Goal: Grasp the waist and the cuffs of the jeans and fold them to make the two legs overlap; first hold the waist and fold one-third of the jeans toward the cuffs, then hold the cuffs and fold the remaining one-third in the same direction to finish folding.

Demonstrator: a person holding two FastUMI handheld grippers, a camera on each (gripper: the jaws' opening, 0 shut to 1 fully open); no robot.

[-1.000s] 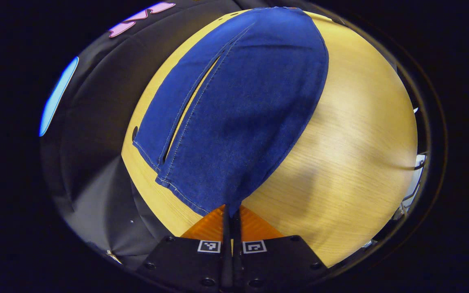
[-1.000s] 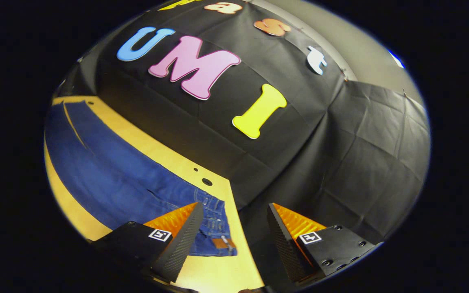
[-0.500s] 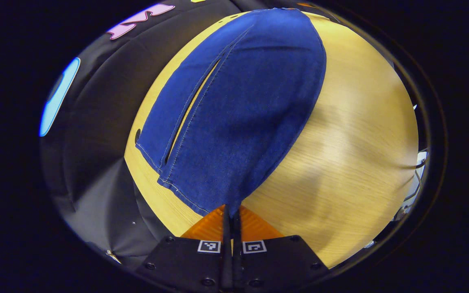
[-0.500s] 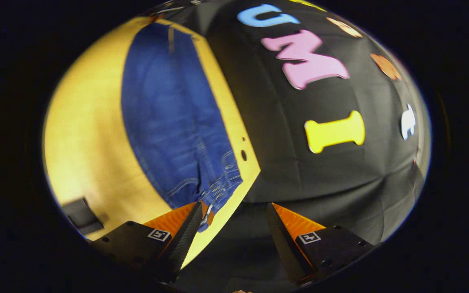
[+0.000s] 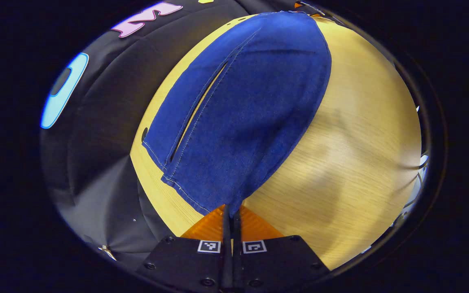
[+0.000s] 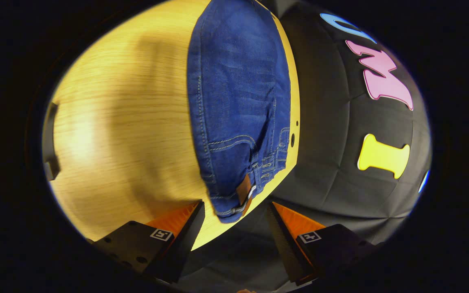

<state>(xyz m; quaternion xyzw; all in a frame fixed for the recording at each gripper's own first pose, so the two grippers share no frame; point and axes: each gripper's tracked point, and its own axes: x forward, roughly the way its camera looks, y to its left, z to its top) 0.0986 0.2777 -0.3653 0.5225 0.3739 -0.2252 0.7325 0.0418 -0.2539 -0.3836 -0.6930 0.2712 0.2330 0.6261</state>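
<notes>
Right gripper view: the right gripper (image 6: 234, 213), fingers spread, faces the jeans' (image 6: 238, 101) waist (image 6: 238, 195); legs run straight away. The left gripper (image 5: 231, 211) pinches a cuff (image 5: 202, 199).

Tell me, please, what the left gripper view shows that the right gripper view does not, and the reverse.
Left gripper view: the cuffs of the jeans, with the left gripper shut on the near cuff's hem.

Right gripper view: the waist with its leather patch, lying between the open fingers of the right gripper.

Both: blue jeans lying flat on the wooden table before the black cloth wall.
</notes>
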